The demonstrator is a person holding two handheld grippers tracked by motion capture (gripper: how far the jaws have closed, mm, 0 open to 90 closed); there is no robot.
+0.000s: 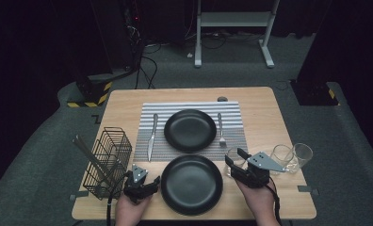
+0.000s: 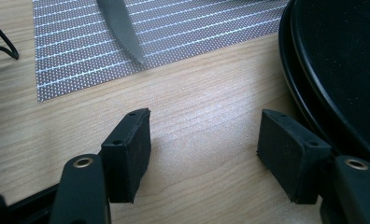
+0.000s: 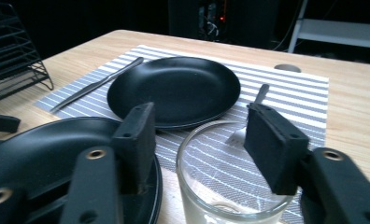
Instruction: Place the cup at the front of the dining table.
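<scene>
Two black plates sit before you: the near plate [image 1: 191,184] on bare wood between your hands, the far plate [image 1: 190,130] on the striped placemat [image 1: 142,146] between a knife [image 1: 152,135] and fork [image 1: 221,128]. Your right gripper [image 1: 235,159] stands with jaws wide on either side of a clear glass [image 3: 220,186], its pads off the rim, just right of the near plate. Your left gripper [image 1: 142,181] rests low at that plate's left edge, jaws wide with nothing between them.

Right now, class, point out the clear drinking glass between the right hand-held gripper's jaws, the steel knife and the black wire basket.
Clear drinking glass [image 3: 220,186]: right gripper view, front wall.
Steel knife [image 1: 152,136]: high view, mid-blade.
Black wire basket [image 1: 110,160]: high view, side mesh.
</scene>
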